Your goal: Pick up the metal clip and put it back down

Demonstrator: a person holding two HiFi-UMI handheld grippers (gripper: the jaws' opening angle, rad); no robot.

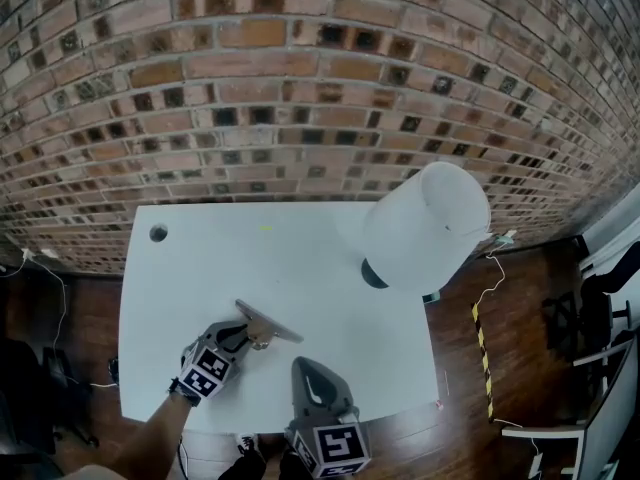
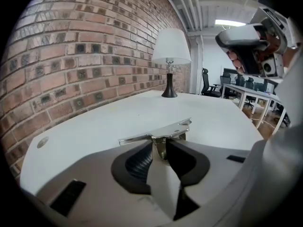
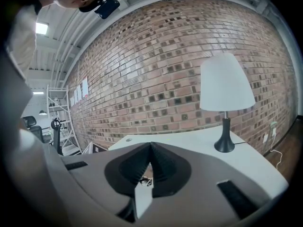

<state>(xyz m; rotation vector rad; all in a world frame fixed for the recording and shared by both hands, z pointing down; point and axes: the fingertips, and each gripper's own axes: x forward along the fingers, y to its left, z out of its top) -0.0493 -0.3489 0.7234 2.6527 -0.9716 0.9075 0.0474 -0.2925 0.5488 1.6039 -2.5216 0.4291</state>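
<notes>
A long flat metal clip (image 1: 268,323) lies crosswise at the tips of my left gripper (image 1: 250,336), near the front of the white table (image 1: 330,298). In the left gripper view the jaws of the left gripper (image 2: 161,146) are closed on the clip's (image 2: 156,132) lower tab, and its silver bar stretches across just above them. Whether the clip touches the table I cannot tell. My right gripper (image 1: 312,370) is at the table's front edge, right of the left one. Its jaws (image 3: 151,148) meet with nothing between them.
A white-shaded lamp (image 1: 425,228) on a dark base stands at the table's right back corner, also in the lamp (image 2: 170,48) and lamp (image 3: 225,86) gripper views. A round cable hole (image 1: 158,233) is at the back left. A brick wall (image 1: 300,88) runs behind the table.
</notes>
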